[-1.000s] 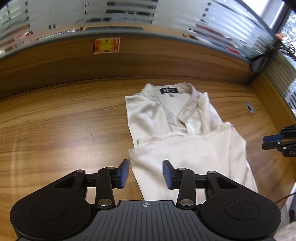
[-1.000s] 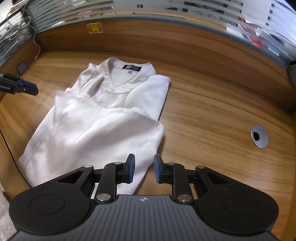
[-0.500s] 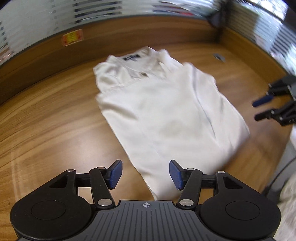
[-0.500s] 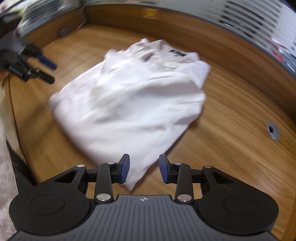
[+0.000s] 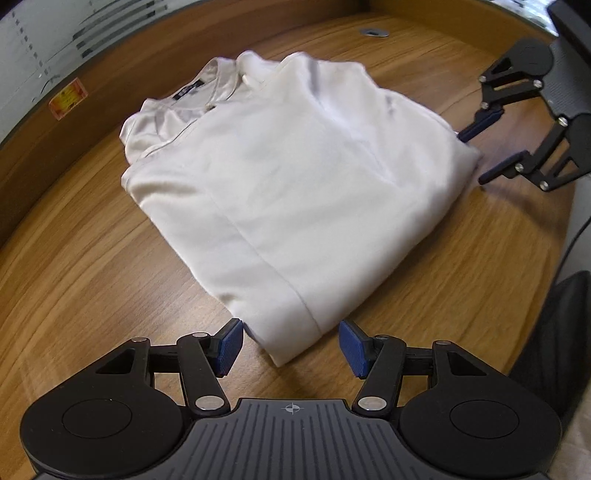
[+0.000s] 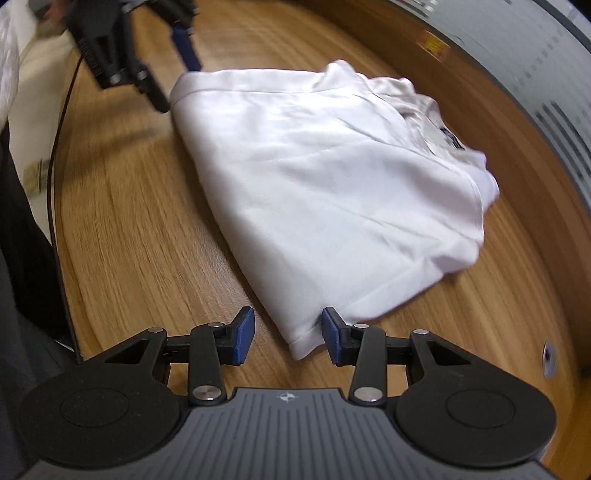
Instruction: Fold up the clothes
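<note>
A white collared shirt (image 5: 295,184) lies folded lengthwise on the wooden table, collar with a dark label at the far end; it also shows in the right wrist view (image 6: 343,184). My left gripper (image 5: 290,347) is open, its blue pads on either side of one near hem corner, just above the table. My right gripper (image 6: 288,336) is open around the other hem corner. The right gripper also shows in the left wrist view (image 5: 487,147) at the shirt's far right corner. The left gripper also shows in the right wrist view (image 6: 173,66).
The wooden table (image 5: 92,277) has a raised wooden back wall (image 5: 110,74) with an orange sticker (image 5: 68,99). A round cable grommet (image 5: 375,32) sits behind the shirt. The table's front edge runs at the right, with a black chair (image 5: 561,350) beyond it. A black cable (image 6: 59,147) hangs at the left.
Both grippers have swung round to the shirt's hem end and opened wider. Each now brackets a hem corner. The shirt looks unmoved.
</note>
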The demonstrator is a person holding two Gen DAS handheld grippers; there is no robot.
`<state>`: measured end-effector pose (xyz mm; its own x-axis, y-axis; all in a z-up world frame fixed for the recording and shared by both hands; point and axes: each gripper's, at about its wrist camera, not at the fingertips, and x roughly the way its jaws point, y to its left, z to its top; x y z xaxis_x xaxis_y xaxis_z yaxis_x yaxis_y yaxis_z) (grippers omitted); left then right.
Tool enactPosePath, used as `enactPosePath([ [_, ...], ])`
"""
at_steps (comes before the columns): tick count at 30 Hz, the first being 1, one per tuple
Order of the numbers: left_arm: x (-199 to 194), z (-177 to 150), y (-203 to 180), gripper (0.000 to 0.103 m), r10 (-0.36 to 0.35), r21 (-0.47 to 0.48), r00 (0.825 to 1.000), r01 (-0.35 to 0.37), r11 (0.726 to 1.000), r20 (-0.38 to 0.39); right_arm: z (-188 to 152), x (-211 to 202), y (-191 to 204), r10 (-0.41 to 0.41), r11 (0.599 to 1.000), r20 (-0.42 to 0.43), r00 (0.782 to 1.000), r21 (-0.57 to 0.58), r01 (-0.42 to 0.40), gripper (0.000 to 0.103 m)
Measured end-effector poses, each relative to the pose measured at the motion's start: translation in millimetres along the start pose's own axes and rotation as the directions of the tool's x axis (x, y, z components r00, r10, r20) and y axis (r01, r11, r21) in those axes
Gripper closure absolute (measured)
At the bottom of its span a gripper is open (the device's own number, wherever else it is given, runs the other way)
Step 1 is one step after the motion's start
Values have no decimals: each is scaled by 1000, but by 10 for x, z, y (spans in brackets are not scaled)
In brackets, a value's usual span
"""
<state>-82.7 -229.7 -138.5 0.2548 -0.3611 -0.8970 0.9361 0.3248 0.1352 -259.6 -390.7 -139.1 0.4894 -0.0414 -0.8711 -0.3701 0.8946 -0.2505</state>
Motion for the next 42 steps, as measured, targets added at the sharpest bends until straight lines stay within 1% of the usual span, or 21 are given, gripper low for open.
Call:
enactPosePath([
  [2, 52, 6, 40, 44, -1, -28, 1000, 1, 1000, -13, 14, 22, -4, -2, 1000, 12, 1000, -31, 2, 57],
  [3, 76, 11, 59, 46, -8, -44, 1000, 7, 999, -21, 25, 31, -16, 2, 999, 15, 1000, -41, -2, 57],
  [4, 98, 16, 75, 52, -17, -62, 999, 15, 998, -27, 37, 38, -29, 5, 999, 16, 1000, -51, -4, 57],
  [5, 116, 18, 90, 55, -31, -83, 999, 28, 996, -30, 47, 47, -43, 5, 998, 17, 1000, -60, -4, 58],
  [7, 128, 22, 106, 65, -46, -118, 999, 43, 992, -21, 57, 63, -89, 15, 998, 16, 1000, -62, -14, 61],
  [8, 125, 22, 113, 68, -51, -133, 999, 49, 990, -12, 60, 69, -116, 25, 998, 14, 1000, -57, -24, 67],
  [9, 112, 20, 128, 74, -58, -146, 998, 58, 988, 1, 61, 65, -126, 33, 998, 15, 999, -55, -32, 77],
  [10, 98, 21, 150, 80, -65, -160, 998, 66, 985, 13, 60, 56, -128, 41, 998, 18, 999, -54, -40, 81],
  [11, 86, 24, 184, 83, -72, -179, 997, 75, 981, 22, 60, 48, -131, 48, 997, 20, 999, -54, -47, 89],
  [12, 73, 25, 220, 88, -78, -197, 996, 82, 977, 30, 68, 30, -131, 50, 997, 22, 998, -53, -49, 94],
  [13, 61, 26, 253, 90, -84, -212, 996, 90, 973, 36, 79, 8, -130, 50, 997, 25, 998, -52, -49, 95],
  [15, 35, 31, 299, 91, -94, -235, 995, 101, 967, 41, 103, -37, -134, 54, 998, 27, 998, -46, -52, 96],
  [18, -14, 58, 344, 92, -120, -277, 992, 123, 953, 27, 144, -141, -167, 71, 997, 35, 997, -20, -70, 96],
  [24, -272, 38, 437, 92, -210, -324, 977, 212, 922, 41, 174, -465, -296, 115, 991, 38, 993, 70, -117, 96],
  [27, -421, 107, 510, 92, -230, -337, 971, 237, 911, 63, 225, -630, -364, 112, 987, 43, 993, 111, -116, 96],
  [30, -515, 265, 676, 92, -227, -355, 970, 244, 903, 89, 339, -722, -510, 84, 986, 49, 995, 140, -90, 96],
  [33, -552, 445, 855, 92, -212, -376, 970, 242, 894, 118, 484, -725, -731, 46, 986, 54, 997, 156, -54, 96],
  [38, -527, 699, 1088, 93, -186, -424, 970, 237, 874, 158, 679, -641, -1158, -10, 983, 62, 998, 182, -2, 96],
  [42, -448, 903, 1246, 93, -166, -447, 971, 228, 865, 175, 843, -516, -1537, -27, 979, 56, 998, 201, 15, 96],
])
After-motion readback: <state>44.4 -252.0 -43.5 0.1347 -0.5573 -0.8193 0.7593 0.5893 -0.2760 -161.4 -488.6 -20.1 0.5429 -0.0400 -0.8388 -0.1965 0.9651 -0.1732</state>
